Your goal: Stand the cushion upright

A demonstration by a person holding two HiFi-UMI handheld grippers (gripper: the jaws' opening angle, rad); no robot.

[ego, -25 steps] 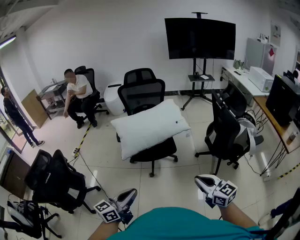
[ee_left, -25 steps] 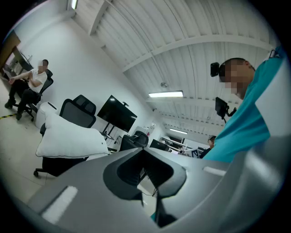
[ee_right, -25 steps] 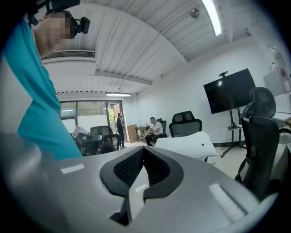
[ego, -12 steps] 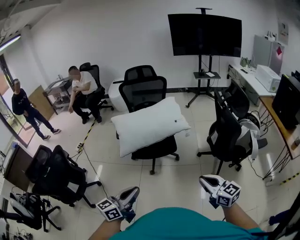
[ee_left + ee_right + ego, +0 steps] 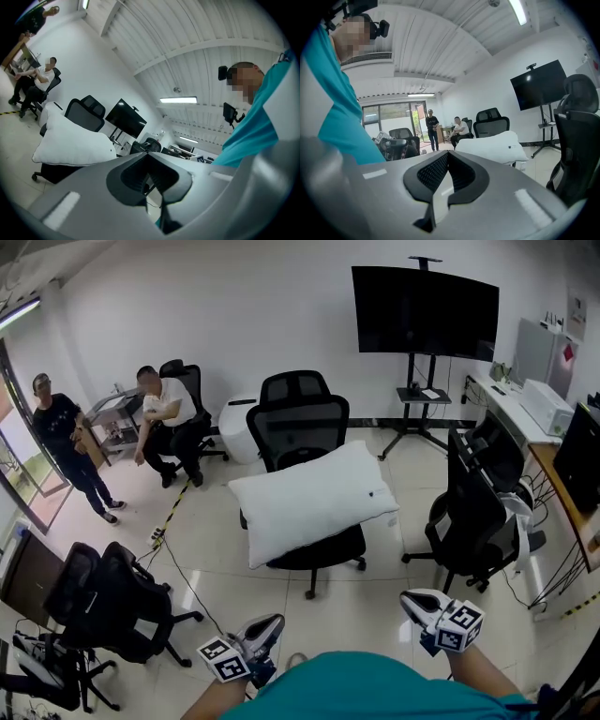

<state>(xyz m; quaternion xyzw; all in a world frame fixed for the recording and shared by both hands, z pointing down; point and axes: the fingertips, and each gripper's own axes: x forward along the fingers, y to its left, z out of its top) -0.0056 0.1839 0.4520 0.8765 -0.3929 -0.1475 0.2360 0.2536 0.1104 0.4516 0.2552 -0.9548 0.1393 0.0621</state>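
No legible word, number or brand is showing in any view. The cube (image 5: 225, 661) on the left gripper (image 5: 269, 623) and the cube (image 5: 454, 627) on the right gripper (image 5: 411, 597) are displaying only black-and-white square marker patterns, not letters or digits. A red sign (image 5: 569, 351) on the white cabinet (image 5: 536, 343), a pale sheet (image 5: 578, 307) on the wall (image 5: 234, 315) above it and a small dark mark (image 5: 372, 492) on the cushion (image 5: 314, 502) are all appearing too small to be read.
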